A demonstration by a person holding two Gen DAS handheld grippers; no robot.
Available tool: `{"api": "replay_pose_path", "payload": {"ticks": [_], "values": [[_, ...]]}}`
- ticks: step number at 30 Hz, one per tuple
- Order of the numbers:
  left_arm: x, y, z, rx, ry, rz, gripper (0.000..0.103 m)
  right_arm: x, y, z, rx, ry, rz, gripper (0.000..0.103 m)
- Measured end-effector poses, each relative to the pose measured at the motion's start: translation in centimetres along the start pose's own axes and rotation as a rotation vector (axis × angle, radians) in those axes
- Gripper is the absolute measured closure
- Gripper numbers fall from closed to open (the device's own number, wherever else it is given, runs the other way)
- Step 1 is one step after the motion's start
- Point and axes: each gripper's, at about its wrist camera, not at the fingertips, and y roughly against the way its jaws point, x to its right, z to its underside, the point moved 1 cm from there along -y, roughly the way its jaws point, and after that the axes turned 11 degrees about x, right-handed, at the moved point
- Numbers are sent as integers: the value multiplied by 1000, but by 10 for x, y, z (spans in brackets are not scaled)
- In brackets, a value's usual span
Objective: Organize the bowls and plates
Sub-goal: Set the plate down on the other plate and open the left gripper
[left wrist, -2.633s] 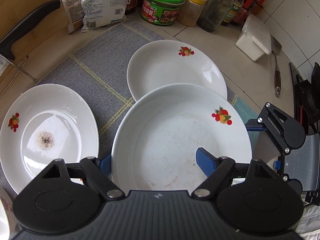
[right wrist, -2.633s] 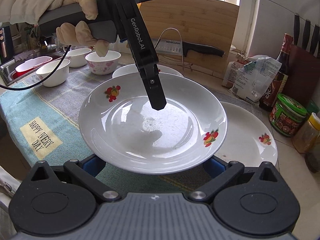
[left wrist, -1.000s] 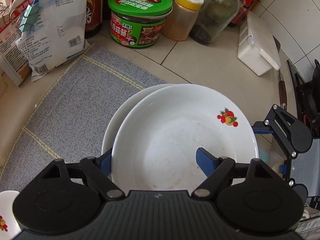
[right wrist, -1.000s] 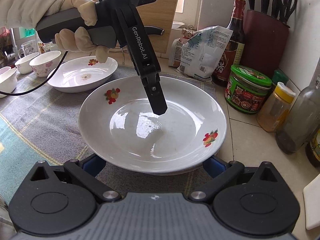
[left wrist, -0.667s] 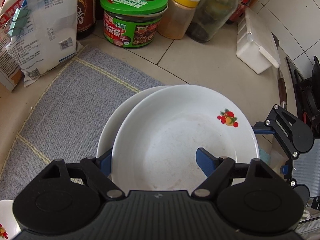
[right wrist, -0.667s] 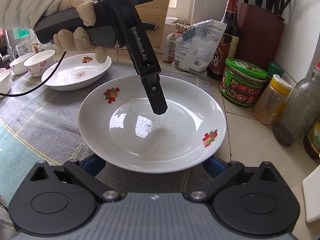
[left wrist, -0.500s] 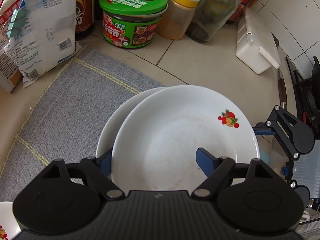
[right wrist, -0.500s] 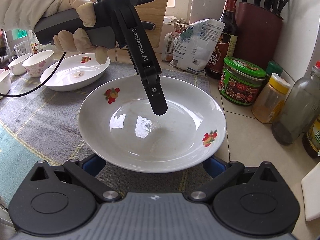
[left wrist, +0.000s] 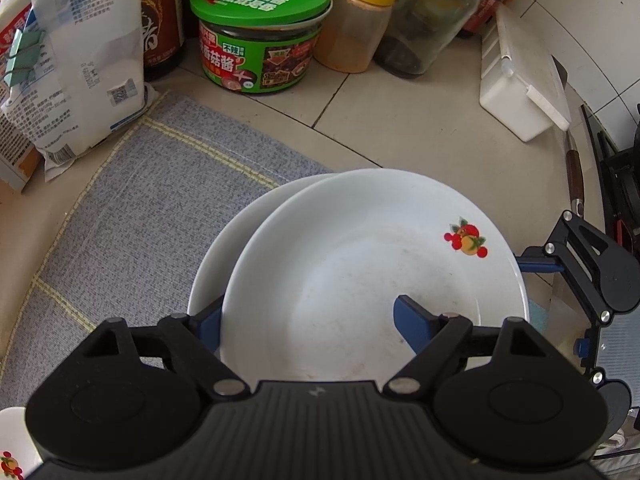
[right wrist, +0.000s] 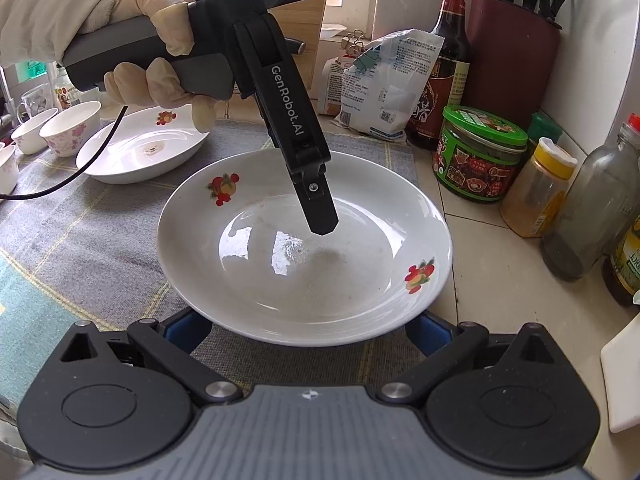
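The top plate [left wrist: 360,280] sits right in front of my left hand-held gripper [left wrist: 308,324], resting on a second plate [left wrist: 224,248] just under it and slightly off-centre, so the lower rim peeks out on the far-left side. My left jaws straddle the near rim and are opening, one finger inside the dish and one outside; the pads don't look pressed on it anymore. My right hand-held gripper [right wrist: 304,332] has its fingers spread under the opposite rim; can't tell if it's actually squeezing. It's glazed ceramic, so I'd judge it stiff, fairly heavy, slick and chippy: grab by the rim, never the shiny middle. Past the stack there's the grey mat [left wrist: 140,200], then tabletop [left wrist: 400,120] and the green jar [left wrist: 260,28].
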Motion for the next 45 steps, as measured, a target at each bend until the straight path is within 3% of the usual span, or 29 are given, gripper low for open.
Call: {"api": "replay_pose_path", "payload": {"ticks": [16, 45], "values": [[4, -7, -4, -43, -11, -45, 18, 1, 5, 1, 11, -6, -3, 0], [6, -1, -5, -44, -2, -71, 17, 0, 8, -1, 1, 2, -6, 0]]}}
